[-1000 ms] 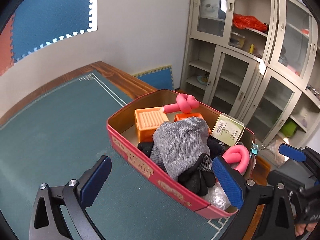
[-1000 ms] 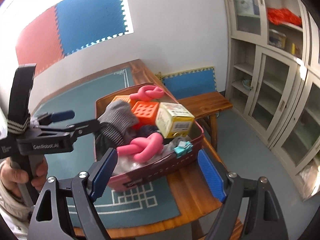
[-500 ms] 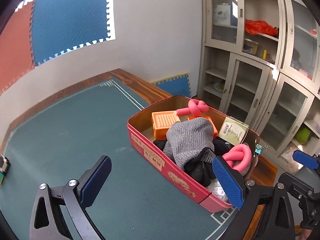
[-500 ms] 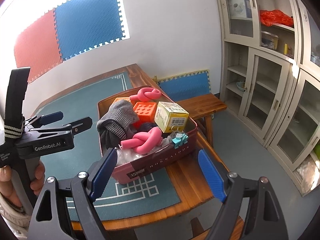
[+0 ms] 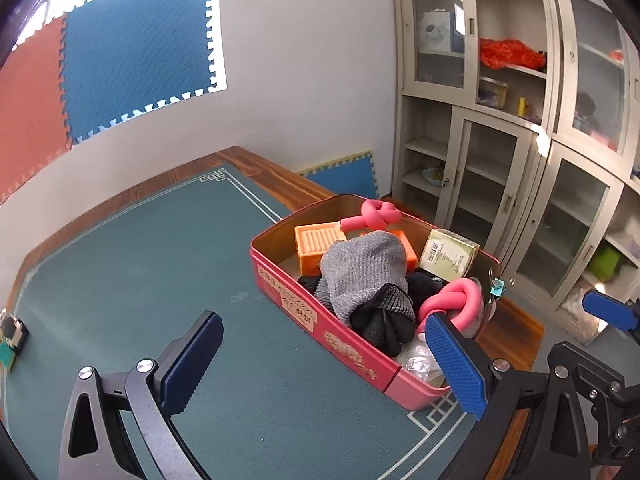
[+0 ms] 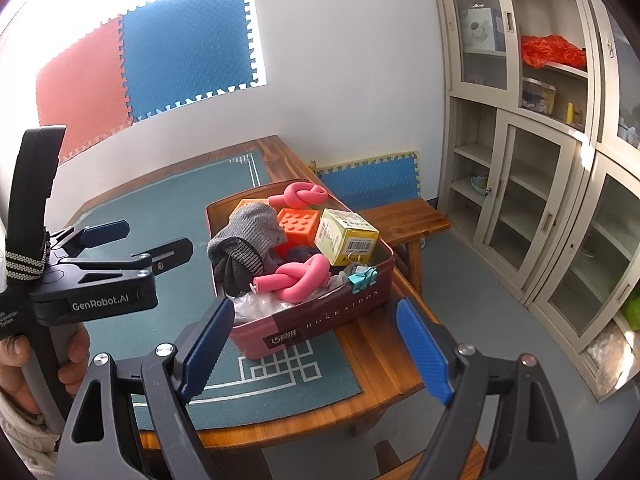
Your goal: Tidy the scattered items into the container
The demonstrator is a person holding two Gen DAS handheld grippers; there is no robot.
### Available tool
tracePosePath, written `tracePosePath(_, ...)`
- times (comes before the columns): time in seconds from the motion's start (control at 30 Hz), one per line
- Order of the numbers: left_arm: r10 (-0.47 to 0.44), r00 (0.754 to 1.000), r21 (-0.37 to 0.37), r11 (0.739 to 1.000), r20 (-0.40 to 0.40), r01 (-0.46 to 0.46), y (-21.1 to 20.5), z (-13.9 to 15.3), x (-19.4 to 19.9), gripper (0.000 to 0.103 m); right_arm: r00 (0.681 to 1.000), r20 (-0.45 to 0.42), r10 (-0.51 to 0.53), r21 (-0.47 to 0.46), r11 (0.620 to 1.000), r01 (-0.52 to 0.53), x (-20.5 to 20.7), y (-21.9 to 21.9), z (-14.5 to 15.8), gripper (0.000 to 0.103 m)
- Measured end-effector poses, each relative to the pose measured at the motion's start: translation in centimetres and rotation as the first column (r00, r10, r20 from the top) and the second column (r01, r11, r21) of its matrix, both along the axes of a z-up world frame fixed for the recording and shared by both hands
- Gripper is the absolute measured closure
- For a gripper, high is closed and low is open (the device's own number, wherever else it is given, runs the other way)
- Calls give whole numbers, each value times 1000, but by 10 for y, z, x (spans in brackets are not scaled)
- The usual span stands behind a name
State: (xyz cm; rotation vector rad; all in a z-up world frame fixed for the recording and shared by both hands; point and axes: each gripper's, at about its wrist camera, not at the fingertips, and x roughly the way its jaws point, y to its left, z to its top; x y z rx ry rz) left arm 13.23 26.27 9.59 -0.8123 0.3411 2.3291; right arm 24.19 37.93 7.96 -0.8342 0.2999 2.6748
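We see the red rectangular metal tin [image 5: 340, 344] resting on the teal woven table mat [image 5: 120, 280], near the wooden table's [image 6: 384, 356] corner. The tin is heaped full. A grey ribbed knit sock [image 5: 360, 272] drapes over a black knit item [image 5: 380, 324], hiding most of what lies beneath. Two knotted pink foam tubes [image 6: 296, 278] sit at opposite ends; the far one [image 5: 376, 214] overhangs the rim. An orange studded plastic block [image 6: 298, 220] and a yellow-green cardboard box [image 6: 346, 236] with a barcode lean together. Crinkled clear plastic [image 6: 256, 304], possibly a bag, is only partly visible. A small teal binder clip [image 6: 362, 276] perches on the rim. At the left frame edge a small dark object [image 5: 10, 336] is cut off and unidentifiable.

The left gripper [image 5: 324, 364] stands wide apart, holding nothing. The right gripper [image 6: 316, 352] is likewise spread wide and empty.
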Motion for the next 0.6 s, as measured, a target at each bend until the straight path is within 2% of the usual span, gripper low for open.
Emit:
tracePosePath(0.27, -37, 999, -5, 999, 19, 37, 6, -2, 9, 1, 1000, -5, 13, -7, 1000, -13, -2, -5, -1, 17)
tracePosePath(0.43, -36, 999, -35, 999, 27, 37, 12, -8, 12, 1, 1000, -5, 9, -17, 1000, -9, -1, -5, -3, 17)
tracePosePath(0.6, -49, 997, -16, 999, 65, 50, 10, -12, 10, 1, 1000, -3, 0, -33, 999, 0, 0, -3, -6, 17)
